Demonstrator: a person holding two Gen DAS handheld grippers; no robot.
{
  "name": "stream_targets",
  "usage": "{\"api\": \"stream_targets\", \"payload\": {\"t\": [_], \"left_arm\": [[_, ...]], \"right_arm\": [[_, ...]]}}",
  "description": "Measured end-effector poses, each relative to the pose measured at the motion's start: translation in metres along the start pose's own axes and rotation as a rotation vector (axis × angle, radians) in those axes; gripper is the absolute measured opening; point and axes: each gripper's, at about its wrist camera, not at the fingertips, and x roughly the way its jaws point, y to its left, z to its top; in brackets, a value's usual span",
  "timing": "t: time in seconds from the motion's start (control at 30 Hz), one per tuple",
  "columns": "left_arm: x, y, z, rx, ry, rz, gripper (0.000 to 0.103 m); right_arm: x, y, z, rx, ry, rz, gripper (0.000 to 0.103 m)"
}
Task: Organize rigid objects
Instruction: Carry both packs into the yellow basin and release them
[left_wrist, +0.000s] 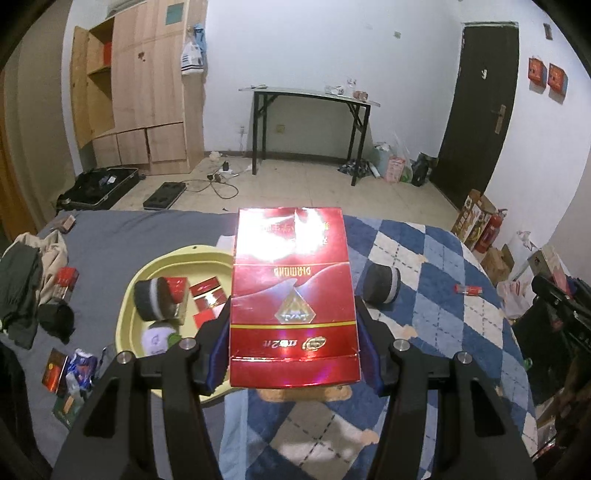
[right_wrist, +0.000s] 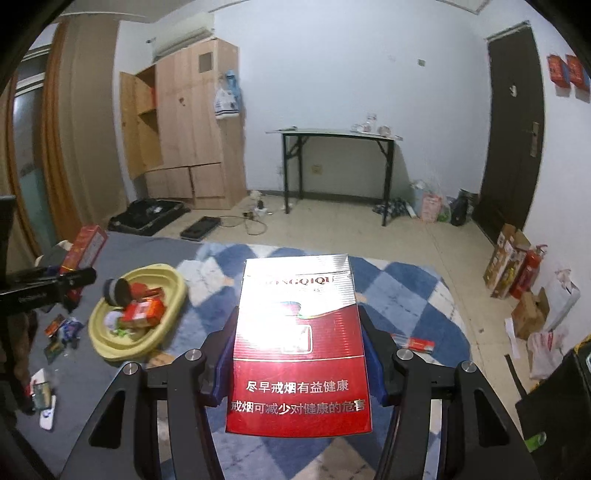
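My left gripper (left_wrist: 291, 339) is shut on a shiny red cigarette box (left_wrist: 291, 295) and holds it above the bed, just right of a yellow basin (left_wrist: 127, 295). The basin holds small red boxes (left_wrist: 207, 295) and a rolled grey sock (left_wrist: 147, 299). My right gripper (right_wrist: 299, 354) is shut on a red and silver cigarette box (right_wrist: 299, 350) with white Chinese lettering, above the blue checked blanket (right_wrist: 417, 295). The yellow basin (right_wrist: 173, 277) lies to its left, with red boxes (right_wrist: 142, 308) inside.
A dark rolled sock (left_wrist: 382, 282) and a small red item (left_wrist: 469, 289) lie on the blanket. Clothes (left_wrist: 22, 280) and small packs (left_wrist: 70, 373) lie on the grey sheet at left. A red pack (right_wrist: 419, 344) lies at right. The other gripper's arm (right_wrist: 44, 286) shows at left.
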Motion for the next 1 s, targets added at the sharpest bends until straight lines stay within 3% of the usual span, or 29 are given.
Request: {"api": "stream_targets", "payload": {"t": [0.17, 0.37, 0.57, 0.73, 1.0], "left_arm": [[0.008, 0.023, -0.008, -0.005, 0.026, 0.019, 0.059], [0.033, 0.087, -0.011, -0.092, 0.055, 0.056, 0.059], [0.07, 0.151, -0.014, -0.215, 0.103, 0.088, 0.059], [0.113, 0.188, -0.035, -0.27, 0.205, 0.095, 0.059], [0.164, 0.201, -0.058, -0.271, 0.311, 0.089, 0.059]], "right_arm": [[-0.008, 0.026, -0.004, -0.046, 0.012, 0.044, 0.055], [0.028, 0.066, 0.012, -0.11, 0.047, 0.137, 0.055], [0.093, 0.123, 0.032, -0.185, 0.098, 0.258, 0.055], [0.169, 0.18, 0.041, -0.246, 0.194, 0.344, 0.055], [0.285, 0.233, 0.041, -0.349, 0.371, 0.342, 0.055]]}}
